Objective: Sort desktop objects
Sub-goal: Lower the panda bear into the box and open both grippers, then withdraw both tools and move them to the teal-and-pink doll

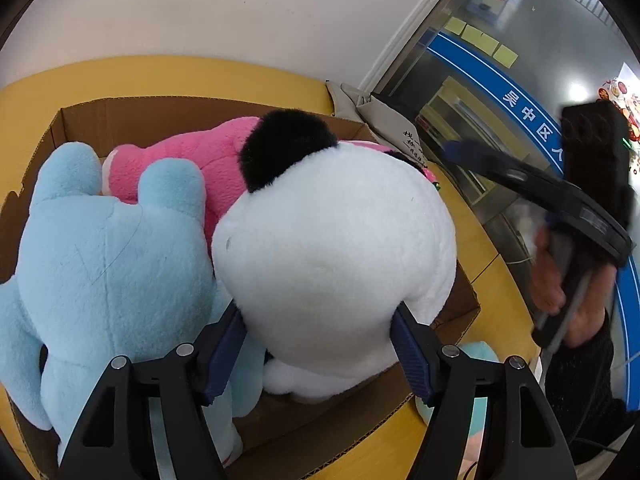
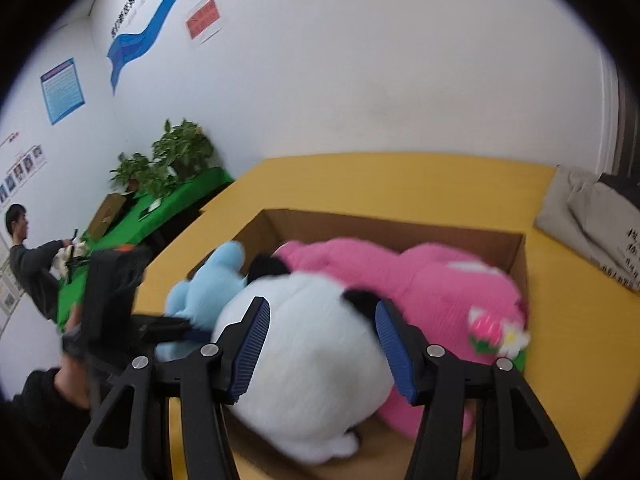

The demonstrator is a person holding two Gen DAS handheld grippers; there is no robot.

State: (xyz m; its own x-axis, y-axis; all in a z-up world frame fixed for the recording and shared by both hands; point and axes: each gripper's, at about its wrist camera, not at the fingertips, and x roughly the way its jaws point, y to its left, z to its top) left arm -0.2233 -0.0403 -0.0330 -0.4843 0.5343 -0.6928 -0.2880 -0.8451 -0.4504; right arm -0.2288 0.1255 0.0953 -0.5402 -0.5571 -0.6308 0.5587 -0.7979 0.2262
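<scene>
Cardboard box [image 1: 80,120]: blue, pink, white plush toys inside | left hand-held gripper [image 1: 320,344] pinching white plush toy [image 1: 332,248] | right hand-held gripper [image 2: 320,344] spread | teal toy [image 1: 476,350] outside.

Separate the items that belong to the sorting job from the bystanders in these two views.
Part of the job:
- white plush, clamped by the left gripper
- blue plush
- pink plush
- cardboard box
- right gripper, open

Just lying about:
- grey cloth bag
- potted plants
- green table
- wall posters
</scene>
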